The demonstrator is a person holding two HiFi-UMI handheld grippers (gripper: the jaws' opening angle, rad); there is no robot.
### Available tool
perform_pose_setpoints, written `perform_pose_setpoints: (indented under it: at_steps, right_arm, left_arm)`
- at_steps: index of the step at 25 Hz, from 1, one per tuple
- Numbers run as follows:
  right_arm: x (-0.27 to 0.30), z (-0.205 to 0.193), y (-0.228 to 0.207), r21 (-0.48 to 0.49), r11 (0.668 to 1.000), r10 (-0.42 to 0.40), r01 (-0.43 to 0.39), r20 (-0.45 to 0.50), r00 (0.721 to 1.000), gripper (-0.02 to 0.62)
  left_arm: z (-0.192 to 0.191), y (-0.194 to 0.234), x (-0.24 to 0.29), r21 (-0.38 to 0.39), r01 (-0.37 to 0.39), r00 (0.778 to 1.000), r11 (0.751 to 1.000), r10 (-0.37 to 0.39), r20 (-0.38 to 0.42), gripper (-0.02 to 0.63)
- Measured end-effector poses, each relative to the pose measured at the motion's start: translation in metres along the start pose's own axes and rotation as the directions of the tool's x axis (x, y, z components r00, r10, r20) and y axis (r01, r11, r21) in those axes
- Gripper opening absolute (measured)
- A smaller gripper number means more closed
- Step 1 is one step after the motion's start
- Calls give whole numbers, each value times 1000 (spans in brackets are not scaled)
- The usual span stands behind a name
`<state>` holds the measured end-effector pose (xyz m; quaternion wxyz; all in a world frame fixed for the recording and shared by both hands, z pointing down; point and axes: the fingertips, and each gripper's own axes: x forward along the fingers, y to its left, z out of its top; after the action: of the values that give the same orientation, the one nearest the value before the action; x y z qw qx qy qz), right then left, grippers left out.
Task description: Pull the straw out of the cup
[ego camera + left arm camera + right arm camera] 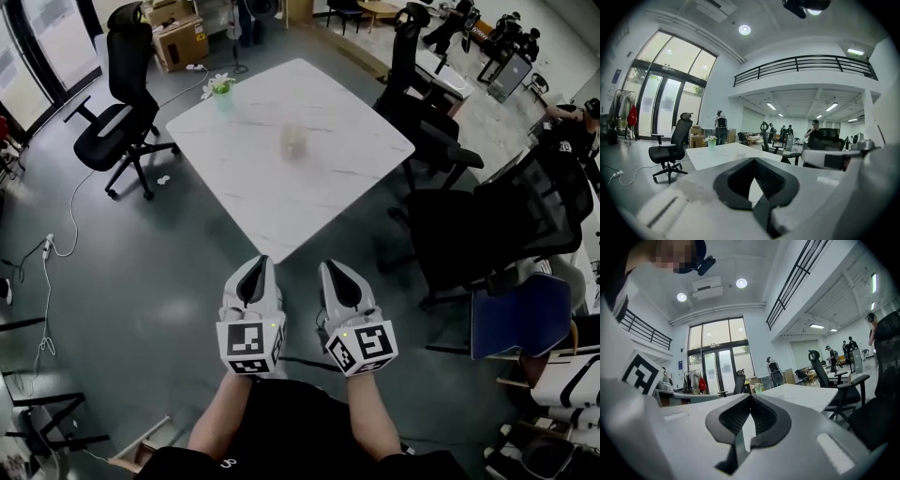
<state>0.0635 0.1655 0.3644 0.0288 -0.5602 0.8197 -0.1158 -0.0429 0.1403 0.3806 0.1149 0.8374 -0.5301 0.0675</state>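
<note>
Two grippers, left gripper (pixel 258 262) & right gripper (pixel 330 266): jaws pressed together, nothing held. One blurry cup (pixel 293 141) + one flower pot (pixel 221 93) on one table (pixel 272 202).

Head view: cup (pixel 293 141) on table (pixel 234 178) motion-blurred; straw not discernible. Person's forearms (pixel 223 412) cut off at btm edge. Left gripper view: table's near part hidden behind left gripper (pixel 753 160). Right gripper view: ditto, behind right gripper (pixel 750 395). Bkgd people (pixel 790 131) too small to detail.
</note>
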Motion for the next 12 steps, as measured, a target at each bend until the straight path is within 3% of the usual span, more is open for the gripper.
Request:
perform_pose_setpoints:
  at_steps: [5,12]
  right_arm:
    - [65,3,-29,15,1000,-20,21,-17,1000,3]
    - [152,30,-35,-41,999,22,-23,-25,999,3]
  left_arm:
    - [9,32,68,11,4,1000,1000,-4,-26,2]
    - [41,78,138,43,-6,1000,999,7,-6,2]
